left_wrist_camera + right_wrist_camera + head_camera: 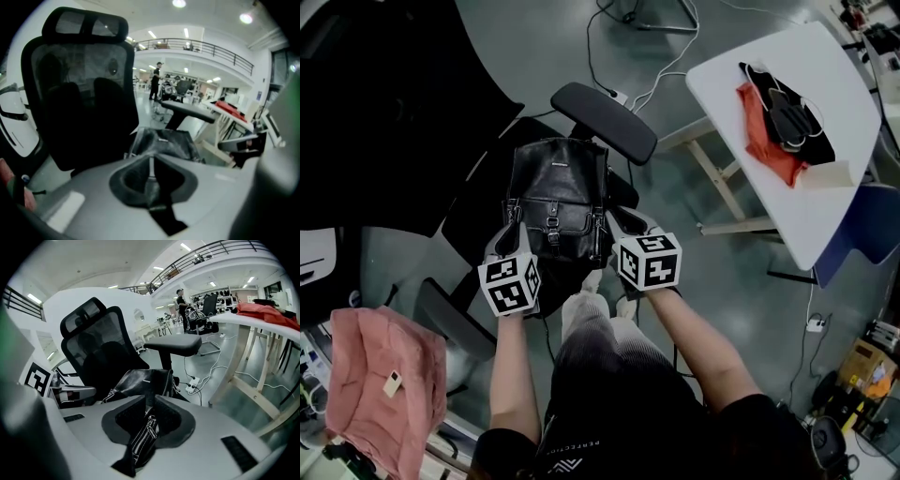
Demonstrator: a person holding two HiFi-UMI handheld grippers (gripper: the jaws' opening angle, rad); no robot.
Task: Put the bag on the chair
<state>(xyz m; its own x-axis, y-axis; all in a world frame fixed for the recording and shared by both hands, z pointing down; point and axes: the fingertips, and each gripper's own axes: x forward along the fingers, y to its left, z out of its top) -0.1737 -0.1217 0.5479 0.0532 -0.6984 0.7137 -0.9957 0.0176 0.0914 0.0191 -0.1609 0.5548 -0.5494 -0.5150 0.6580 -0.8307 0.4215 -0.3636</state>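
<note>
Over on the far left a pink fabric pack (382,386) lies out of the way. Next comes the left tool (512,236), clenched on a thin fold at the left side of the black leather bag (555,192); its own view shows the pads pinched tight with just a strip of dark leather between them. The bag hangs upright between the two tools, front pocket and buckles facing up at the person, above the seat of the black mesh-backed office chair (91,350) and between its armrests. I cannot tell whether its base touches the seat. On its other side the right tool (622,225) grasps the zipped side edge, the zip teeth showing between its pads. Further right stands a white table (825,220) with orange and black cloths (772,131) on it. The bag looks soft and slumpy, so I would expect it to sag in the middle and fold if one side drops. The smooth leather is probably slick, and the metal fittings add some weight. The stitched side seams and straps, where it is held now, seem the soundest places to take hold, with both sides kept level.
</note>
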